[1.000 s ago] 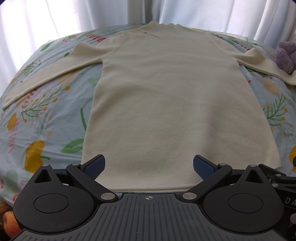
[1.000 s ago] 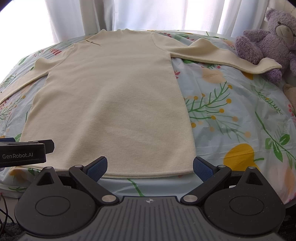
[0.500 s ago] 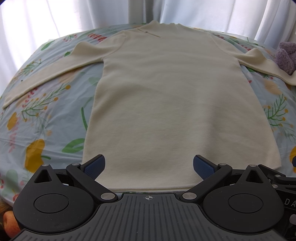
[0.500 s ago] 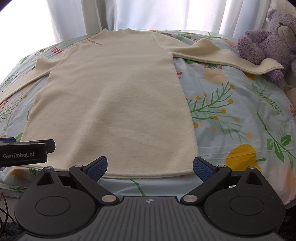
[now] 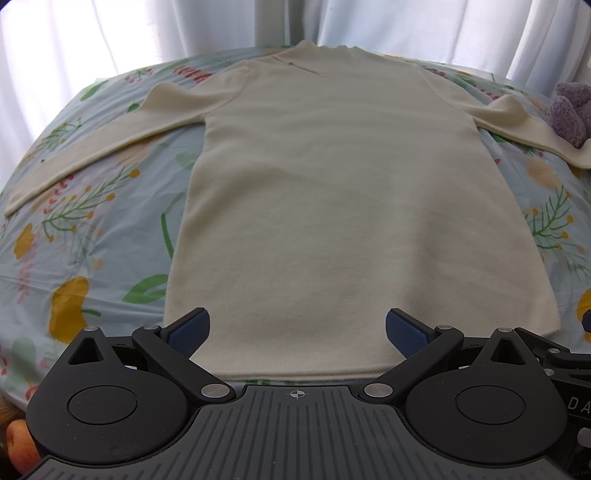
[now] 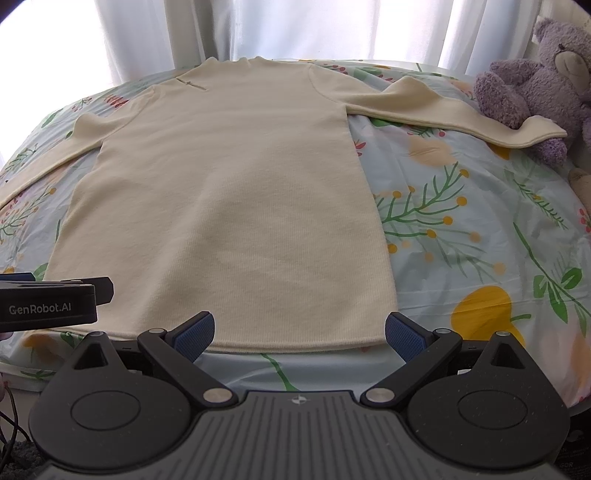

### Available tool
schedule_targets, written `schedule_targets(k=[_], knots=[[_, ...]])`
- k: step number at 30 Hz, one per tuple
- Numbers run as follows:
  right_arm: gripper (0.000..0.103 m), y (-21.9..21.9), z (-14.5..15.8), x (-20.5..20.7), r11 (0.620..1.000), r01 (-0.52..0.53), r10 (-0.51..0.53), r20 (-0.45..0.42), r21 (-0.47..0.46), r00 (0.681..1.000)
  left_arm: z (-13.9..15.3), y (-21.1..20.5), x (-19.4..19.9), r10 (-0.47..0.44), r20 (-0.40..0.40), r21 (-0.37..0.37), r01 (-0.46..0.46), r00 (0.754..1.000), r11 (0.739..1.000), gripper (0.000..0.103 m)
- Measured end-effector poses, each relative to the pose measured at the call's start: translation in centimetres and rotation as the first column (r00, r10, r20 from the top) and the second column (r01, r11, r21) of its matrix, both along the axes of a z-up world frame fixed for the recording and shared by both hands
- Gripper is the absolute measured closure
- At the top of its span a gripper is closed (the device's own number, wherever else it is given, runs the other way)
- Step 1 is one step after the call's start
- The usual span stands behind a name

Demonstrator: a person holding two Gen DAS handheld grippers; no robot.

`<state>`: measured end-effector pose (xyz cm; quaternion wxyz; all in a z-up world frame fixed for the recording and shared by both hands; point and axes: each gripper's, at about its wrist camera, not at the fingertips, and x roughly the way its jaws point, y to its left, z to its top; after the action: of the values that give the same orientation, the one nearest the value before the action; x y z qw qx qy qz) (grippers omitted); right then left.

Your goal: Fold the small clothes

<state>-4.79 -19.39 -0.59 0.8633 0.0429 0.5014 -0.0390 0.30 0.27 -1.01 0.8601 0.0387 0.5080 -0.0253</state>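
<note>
A cream long-sleeved knit garment (image 5: 332, 192) lies flat on a floral sheet, neck far, hem near, both sleeves spread out. It also shows in the right wrist view (image 6: 229, 199). My left gripper (image 5: 297, 332) is open and empty, hovering just above the hem's middle. My right gripper (image 6: 299, 334) is open and empty over the hem near its right corner. The left gripper's body (image 6: 48, 304) shows at the left edge of the right wrist view.
The floral sheet (image 6: 480, 236) covers a bed. A purple teddy bear (image 6: 535, 85) sits at the far right, touching the right sleeve's cuff (image 6: 535, 133). White curtains (image 5: 184, 29) hang behind the bed.
The right gripper has drifted slightly, so the garment sits a little further right in its view. The left gripper has barely moved. Both stay open.
</note>
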Motion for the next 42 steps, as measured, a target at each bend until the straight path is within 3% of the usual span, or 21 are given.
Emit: schedule_targets(k=[22, 38, 42], knots=[[0.004, 0.2, -0.1, -0.1, 1.000, -0.026, 0.026, -0.004, 0.014, 1.000, 0.0, 0.0, -0.1, 0.003, -0.022, 0.000, -0.003, 1.000, 1.000, 0.000], [0.004, -2.3, -0.5, 0.9, 0.979, -0.030, 0.023, 0.033, 0.204, 0.999, -0.5, 0.1, 1.3, 0.021, -0.053, 0.003, -0.020, 0.998, 1.000, 0.000], [0.004, -4.4, 0.1, 1.8, 0.964, -0.024, 0.001, 0.089, 0.263, 0.996, -0.7, 0.3, 2.5, 0.028, -0.067, -0.008, -0.028, 0.997, 1.000, 0.000]])
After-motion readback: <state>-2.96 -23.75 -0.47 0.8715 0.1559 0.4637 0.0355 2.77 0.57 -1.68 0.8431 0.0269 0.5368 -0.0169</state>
